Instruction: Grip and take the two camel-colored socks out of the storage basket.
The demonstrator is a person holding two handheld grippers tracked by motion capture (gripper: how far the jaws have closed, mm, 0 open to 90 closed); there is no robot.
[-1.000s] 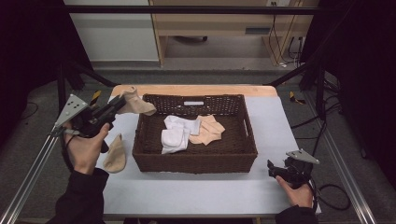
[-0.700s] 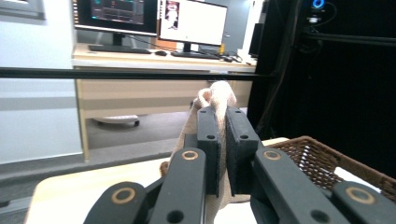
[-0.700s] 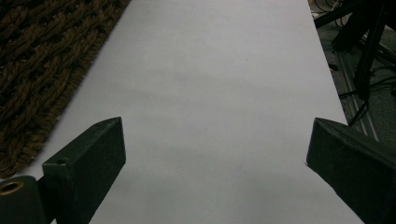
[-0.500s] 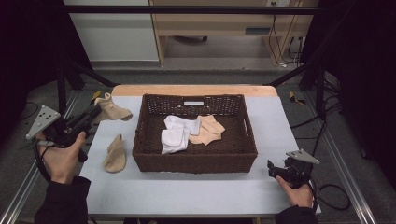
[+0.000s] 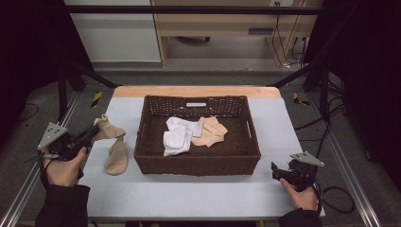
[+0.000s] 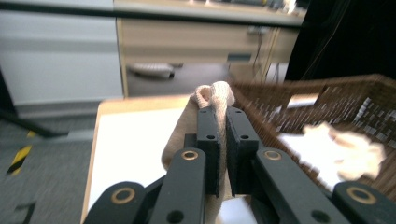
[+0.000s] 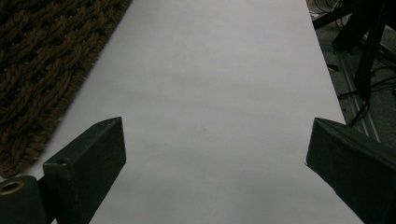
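The table [image 5: 283,142], covered in pale grey, carries a brown woven basket [image 5: 197,161] at its middle. Inside the basket lie a white sock [image 5: 177,137] and a peach sock [image 5: 211,132], touching each other.

To the left of the basket, a tan sock [image 5: 117,156] lies flat on the table just beside the basket's wall.

The left hand-held gripper [image 5: 91,134] is clenched on a second tan sock [image 5: 108,129]; in the left gripper view the cloth [image 6: 219,100] is pinched between the two black jaws and bunches up over their tips. A second ago this sock hung in the air beyond the basket's far left corner; since then the hand has carried it down and toward the person, and it now hangs low over the left edge of the table, its loose end close to the sock already lying there. By the look of it, the pair is being taken out of the basket and gathered beside it, and the next step would be to lay this one down and let go.

The right hand-held gripper [image 5: 280,171] has not moved from the table's near right corner, its jaws spread wide with nothing between them.
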